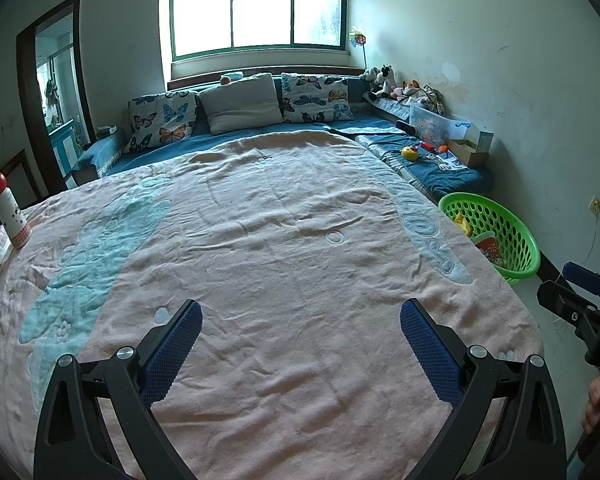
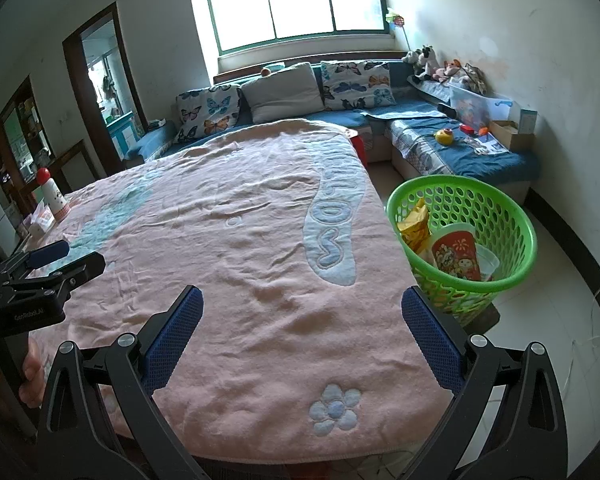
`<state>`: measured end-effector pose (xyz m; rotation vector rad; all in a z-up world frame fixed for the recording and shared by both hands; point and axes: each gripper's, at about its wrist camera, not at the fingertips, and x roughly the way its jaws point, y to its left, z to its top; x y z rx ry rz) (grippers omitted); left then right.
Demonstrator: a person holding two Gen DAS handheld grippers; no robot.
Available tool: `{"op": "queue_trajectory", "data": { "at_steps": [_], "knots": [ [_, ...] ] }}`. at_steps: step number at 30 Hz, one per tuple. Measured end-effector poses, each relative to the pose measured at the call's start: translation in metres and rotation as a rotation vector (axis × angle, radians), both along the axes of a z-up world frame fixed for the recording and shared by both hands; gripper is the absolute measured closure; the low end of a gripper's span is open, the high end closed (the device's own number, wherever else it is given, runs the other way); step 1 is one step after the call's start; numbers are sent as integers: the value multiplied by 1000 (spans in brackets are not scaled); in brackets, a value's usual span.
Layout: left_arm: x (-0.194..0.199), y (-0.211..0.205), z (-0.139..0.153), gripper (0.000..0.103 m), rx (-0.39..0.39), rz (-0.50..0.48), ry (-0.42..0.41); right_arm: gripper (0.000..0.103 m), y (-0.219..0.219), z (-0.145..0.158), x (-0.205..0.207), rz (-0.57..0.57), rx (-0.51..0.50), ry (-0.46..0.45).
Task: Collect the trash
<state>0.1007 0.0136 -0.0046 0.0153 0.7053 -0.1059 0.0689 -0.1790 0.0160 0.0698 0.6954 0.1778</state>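
The left gripper (image 1: 301, 354) hovers above the pink blanket (image 1: 280, 220), jaws spread wide with nothing between them; no loose litter shows on it, so scan the far edges before reaching.

The right gripper (image 2: 302, 344) is likewise released and bare. The green basket (image 2: 496, 216) beside the table already holds 2 items, a yellow wrapper (image 2: 414, 226) and a red cup (image 2: 458, 254); approach it from above.

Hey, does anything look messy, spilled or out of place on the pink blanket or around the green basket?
Nothing stands out. The pink blanket is only lightly wrinkled, and the green basket stands upright beside it with the trash inside. Both tongs are open and empty.
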Motion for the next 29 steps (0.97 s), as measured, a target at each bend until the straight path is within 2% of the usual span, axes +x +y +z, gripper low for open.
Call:
{"op": "queue_trajectory", "data": {
  "at_steps": [29],
  "knots": [
    [7,1,-2,7,-2,2,14,4,1,-3,0,-2,3,9]
  ]
}}
